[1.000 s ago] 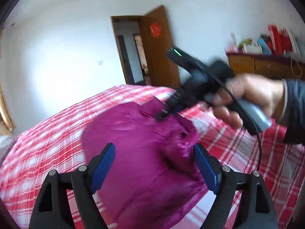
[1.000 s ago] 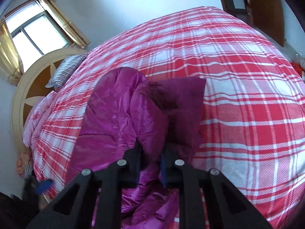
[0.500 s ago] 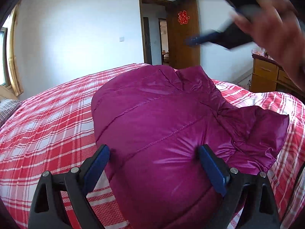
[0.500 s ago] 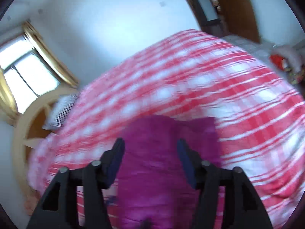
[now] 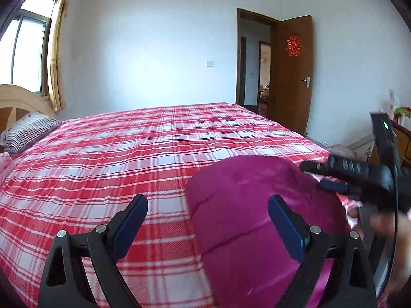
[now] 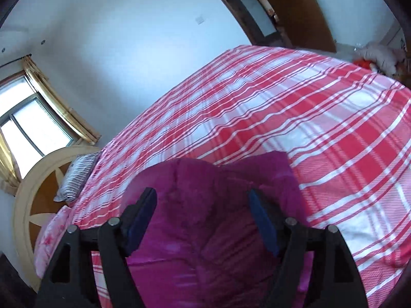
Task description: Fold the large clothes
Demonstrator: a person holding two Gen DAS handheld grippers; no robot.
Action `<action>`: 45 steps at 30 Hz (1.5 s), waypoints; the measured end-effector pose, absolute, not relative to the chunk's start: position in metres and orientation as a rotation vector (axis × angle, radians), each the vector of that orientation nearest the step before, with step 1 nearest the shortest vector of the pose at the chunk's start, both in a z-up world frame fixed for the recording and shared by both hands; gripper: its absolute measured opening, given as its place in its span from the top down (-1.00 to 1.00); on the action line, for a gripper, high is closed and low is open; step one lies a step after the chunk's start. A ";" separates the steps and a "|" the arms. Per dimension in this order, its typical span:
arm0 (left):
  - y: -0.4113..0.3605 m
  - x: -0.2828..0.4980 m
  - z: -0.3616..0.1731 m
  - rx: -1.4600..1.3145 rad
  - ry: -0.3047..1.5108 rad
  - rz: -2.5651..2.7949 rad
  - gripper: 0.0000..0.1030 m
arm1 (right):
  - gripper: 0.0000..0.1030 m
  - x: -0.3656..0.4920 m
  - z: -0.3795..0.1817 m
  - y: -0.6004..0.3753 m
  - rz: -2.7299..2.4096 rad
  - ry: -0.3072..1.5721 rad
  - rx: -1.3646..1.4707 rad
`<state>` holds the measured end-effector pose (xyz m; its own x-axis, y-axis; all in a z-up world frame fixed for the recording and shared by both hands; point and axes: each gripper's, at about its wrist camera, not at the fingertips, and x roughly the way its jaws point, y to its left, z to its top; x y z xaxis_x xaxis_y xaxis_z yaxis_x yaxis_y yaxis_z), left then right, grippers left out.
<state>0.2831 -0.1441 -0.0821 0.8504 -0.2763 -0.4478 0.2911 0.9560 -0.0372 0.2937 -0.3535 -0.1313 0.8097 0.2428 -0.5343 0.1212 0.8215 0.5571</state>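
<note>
A magenta padded jacket (image 5: 244,205) lies bunched in a rounded heap on the red-and-white plaid bed (image 5: 115,154). My left gripper (image 5: 208,205) is open just above the bed; its right finger is over the jacket's left part and its left finger over bare sheet. Over the heap's right end, my right gripper (image 5: 321,177) is held by a hand. In the right wrist view the right gripper (image 6: 202,195) hovers above the jacket (image 6: 205,251). Its jaws are opening, with the fabric below and between them, and the pads do not press on it.
A striped pillow (image 5: 25,133) and a pale wooden headboard (image 5: 15,97) are at the left end of the bed, under a curtained window (image 5: 28,51). An open brown door (image 5: 292,71) stands beyond the bed. A wooden dresser (image 5: 403,141) is at the right.
The right gripper let go of the jacket fold and its jaws spread wide. The left gripper swung left, so the jacket now sits at its right side.
</note>
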 end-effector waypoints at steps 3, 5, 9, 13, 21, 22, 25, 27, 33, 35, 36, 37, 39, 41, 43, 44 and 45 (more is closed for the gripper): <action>-0.178 0.309 -0.090 0.077 0.546 -0.273 -0.84 | -0.51 0.297 -0.137 -0.353 0.049 0.637 0.583; -0.193 0.323 -0.104 0.122 0.595 -0.210 -0.84 | -0.51 0.295 -0.144 -0.349 0.036 0.652 0.562; -0.198 0.343 -0.139 0.117 0.708 -0.211 -0.85 | -0.51 0.301 -0.168 -0.346 0.035 0.681 0.570; -0.192 0.352 -0.153 0.077 0.759 -0.229 -0.92 | -0.51 0.308 -0.181 -0.348 0.042 0.711 0.589; -0.195 0.362 -0.170 0.064 0.824 -0.229 -0.98 | -0.51 0.314 -0.194 -0.350 0.020 0.760 0.598; -0.195 0.364 -0.171 0.059 0.834 -0.233 -0.98 | -0.51 0.315 -0.195 -0.349 0.016 0.766 0.594; -0.193 0.368 -0.176 0.037 0.858 -0.246 -0.98 | -0.51 0.317 -0.196 -0.349 0.008 0.781 0.583; -0.194 0.368 -0.177 0.040 0.859 -0.246 -0.98 | -0.51 0.318 -0.197 -0.348 0.003 0.785 0.575; -0.195 0.371 -0.181 0.035 0.873 -0.253 -0.98 | -0.51 0.320 -0.198 -0.344 -0.016 0.800 0.548; -0.194 0.371 -0.181 0.031 0.875 -0.254 -0.98 | -0.51 0.321 -0.199 -0.344 -0.021 0.801 0.543; -0.194 0.372 -0.181 0.031 0.875 -0.254 -0.98 | -0.51 0.321 -0.199 -0.343 -0.024 0.802 0.541; -0.194 0.372 -0.182 0.029 0.876 -0.254 -0.98 | -0.51 0.322 -0.199 -0.342 -0.030 0.804 0.533; -0.194 0.372 -0.182 0.026 0.877 -0.254 -0.98 | -0.51 0.322 -0.199 -0.341 -0.039 0.807 0.519; -0.194 0.372 -0.183 0.019 0.878 -0.256 -0.99 | -0.52 0.323 -0.199 -0.339 -0.047 0.812 0.506; -0.193 0.373 -0.184 0.015 0.880 -0.257 -0.99 | -0.52 0.324 -0.198 -0.337 -0.054 0.817 0.495; -0.193 0.373 -0.184 0.013 0.880 -0.258 -0.99 | -0.52 0.324 -0.198 -0.337 -0.055 0.818 0.492; -0.193 0.373 -0.184 0.011 0.881 -0.258 -0.99 | -0.53 0.324 -0.198 -0.336 -0.057 0.820 0.489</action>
